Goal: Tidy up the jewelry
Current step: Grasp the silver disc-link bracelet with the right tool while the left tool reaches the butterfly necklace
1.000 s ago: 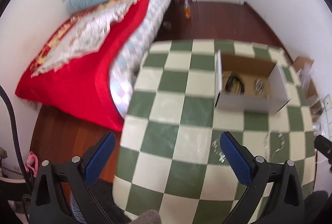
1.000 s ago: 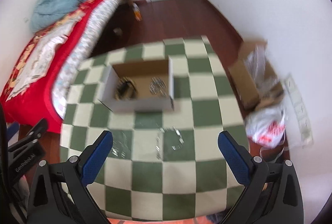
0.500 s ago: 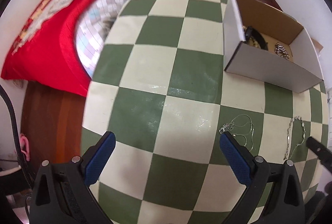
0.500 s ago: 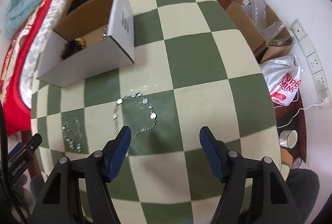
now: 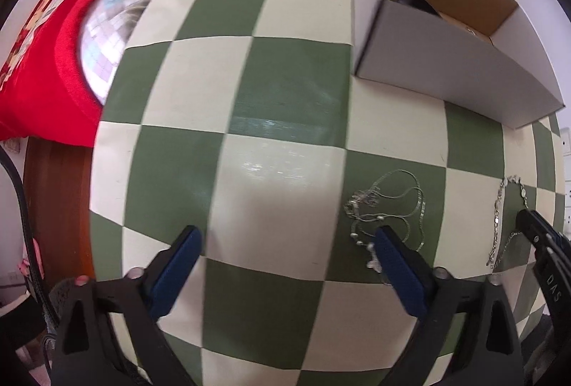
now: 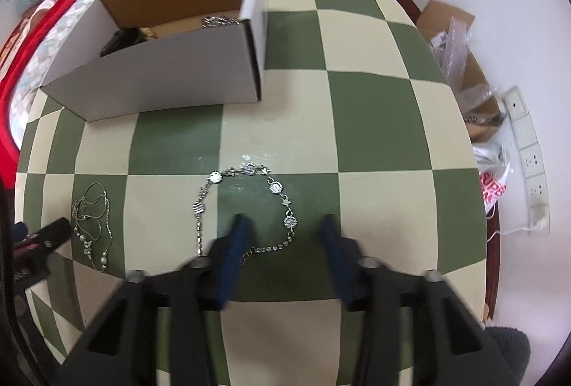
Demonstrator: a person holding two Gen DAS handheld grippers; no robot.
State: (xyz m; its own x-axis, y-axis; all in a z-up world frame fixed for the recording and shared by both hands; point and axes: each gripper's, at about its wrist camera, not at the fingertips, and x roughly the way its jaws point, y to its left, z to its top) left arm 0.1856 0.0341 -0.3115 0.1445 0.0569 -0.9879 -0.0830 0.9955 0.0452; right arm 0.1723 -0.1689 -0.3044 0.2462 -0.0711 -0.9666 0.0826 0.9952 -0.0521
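A green-and-cream checked table (image 6: 374, 121) fills most of the room's near side, its glossy top catching the light. To its left lies a bed with a red cover (image 5: 46, 64); on the dark wood floor to the right sits a brown carton (image 6: 460, 71) stuffed with plastic. A white cardboard box (image 6: 160, 79) stands on the table with jewelry pieces inside. The right gripper (image 6: 283, 236) hangs low with its jaws apart around one side of a silver disc bracelet (image 6: 246, 204), holding nothing. The left gripper (image 5: 285, 261) is spread wide and empty, its right finger just over a thin tangled necklace (image 5: 389, 207).
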